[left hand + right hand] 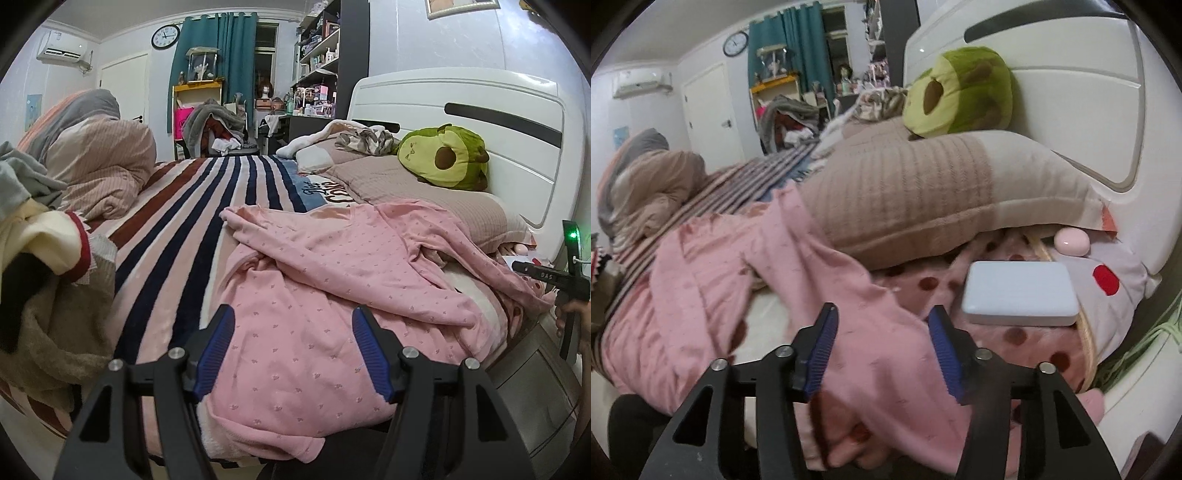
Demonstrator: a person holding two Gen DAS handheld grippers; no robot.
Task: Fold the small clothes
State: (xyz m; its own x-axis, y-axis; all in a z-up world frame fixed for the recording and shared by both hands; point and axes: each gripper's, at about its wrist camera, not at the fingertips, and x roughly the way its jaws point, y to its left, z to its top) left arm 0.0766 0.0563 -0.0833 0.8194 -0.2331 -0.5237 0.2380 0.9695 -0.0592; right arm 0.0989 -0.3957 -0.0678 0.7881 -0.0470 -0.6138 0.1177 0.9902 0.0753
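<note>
A pink dotted garment (332,280) lies rumpled across the near part of the bed, one sleeve reaching toward the pillow. My left gripper (291,350) is open, its blue pads either side of the garment's near hem, just above the cloth. The garment also shows in the right wrist view (827,288), blurred. My right gripper (882,339) is open over a sleeve of it near the bed's right edge. The right gripper's body shows at the left wrist view's right edge (554,277), its fingers out of sight there.
A striped blanket (207,206) covers the bed. A pile of other clothes (44,280) sits at the left. A beige pillow (923,192) and an avocado plush (447,158) lie by the white headboard (480,96). A pale blue box (1019,295) rests below the pillow.
</note>
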